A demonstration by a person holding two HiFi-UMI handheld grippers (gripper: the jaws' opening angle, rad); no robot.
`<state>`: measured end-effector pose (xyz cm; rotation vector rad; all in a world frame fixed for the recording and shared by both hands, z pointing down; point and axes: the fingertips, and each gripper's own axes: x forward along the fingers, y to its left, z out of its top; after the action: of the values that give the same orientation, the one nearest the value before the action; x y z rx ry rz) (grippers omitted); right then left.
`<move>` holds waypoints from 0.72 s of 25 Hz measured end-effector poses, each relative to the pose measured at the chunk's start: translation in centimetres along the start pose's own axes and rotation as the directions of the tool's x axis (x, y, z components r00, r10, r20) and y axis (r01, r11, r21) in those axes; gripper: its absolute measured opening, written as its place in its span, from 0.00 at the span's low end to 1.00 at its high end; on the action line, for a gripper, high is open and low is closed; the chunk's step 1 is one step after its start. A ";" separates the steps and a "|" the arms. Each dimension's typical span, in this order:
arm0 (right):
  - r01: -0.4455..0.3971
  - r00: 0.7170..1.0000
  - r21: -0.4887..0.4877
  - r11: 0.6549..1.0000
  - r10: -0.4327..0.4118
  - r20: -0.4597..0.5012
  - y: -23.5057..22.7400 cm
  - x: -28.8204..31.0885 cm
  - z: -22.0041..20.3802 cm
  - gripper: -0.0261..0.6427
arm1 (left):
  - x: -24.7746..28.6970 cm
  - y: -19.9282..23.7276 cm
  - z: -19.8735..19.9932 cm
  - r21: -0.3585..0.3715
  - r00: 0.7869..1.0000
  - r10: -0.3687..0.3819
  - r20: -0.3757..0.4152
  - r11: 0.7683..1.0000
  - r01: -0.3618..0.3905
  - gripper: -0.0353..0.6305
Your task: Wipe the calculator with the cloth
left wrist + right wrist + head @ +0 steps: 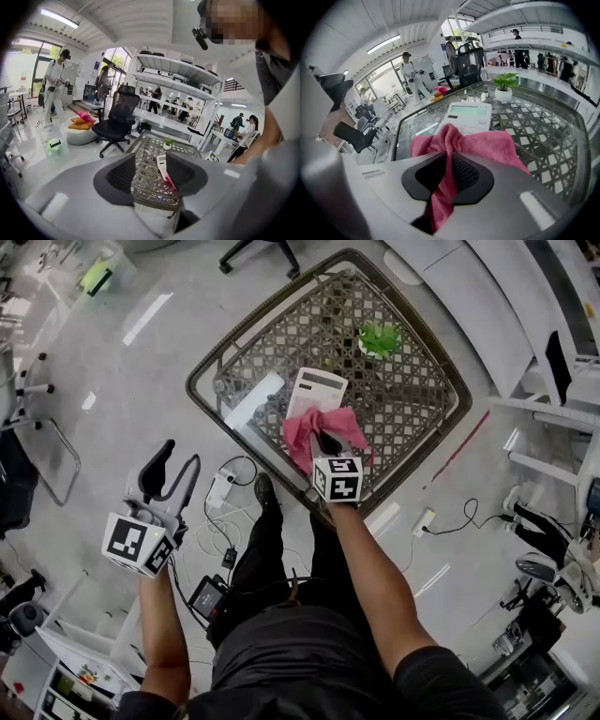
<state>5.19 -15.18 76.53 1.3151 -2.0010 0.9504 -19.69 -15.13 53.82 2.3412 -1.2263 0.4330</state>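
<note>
Right hand-held gripper (449, 164) grips bunched pink cloth (487, 145) over white rectangular calculator (468, 117), desk (202, 381) centre, for wiping. Left hand-held gripper (150, 176) released, idle.

Left tool (178, 468), right tool (449, 169): grey, black pads (465, 174), marker cubes (337, 479); dark tee (309, 652), trousers (258, 559).

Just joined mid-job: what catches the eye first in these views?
The pink cloth stands out, pinched in the right gripper and bunched at the near end of the white calculator on the wicker table. The left gripper hangs off the table's left side above the floor, fingers apart and empty.
</note>
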 end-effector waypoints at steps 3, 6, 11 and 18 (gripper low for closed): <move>0.039 0.999 -0.011 0.999 -0.039 0.017 -2.4 -0.4 1.0 0.10 | 0.5 -0.4 0.0 0.011 1.000 -0.016 -0.010 1.000 0.016 0.38; 0.080 0.995 -0.006 0.997 -0.080 0.052 -5.1 -0.3 3.2 0.10 | 1.1 -0.8 0.0 0.015 1.000 -0.026 -0.017 1.000 0.026 0.38; 0.102 0.988 0.024 0.995 -0.104 0.112 -7.3 0.9 7.8 0.10 | 1.2 -1.1 0.0 0.013 0.999 -0.027 -0.021 1.000 0.028 0.38; 0.058 0.989 -0.028 0.998 -0.053 0.137 -3.6 4.7 12.3 0.10 | 0.4 -0.7 -0.8 -0.001 1.000 -0.010 -0.024 1.000 0.010 0.38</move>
<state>5.98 -28.48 73.77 1.4445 -2.0604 0.8189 -18.92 -14.59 54.49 2.3338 -1.2032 0.4555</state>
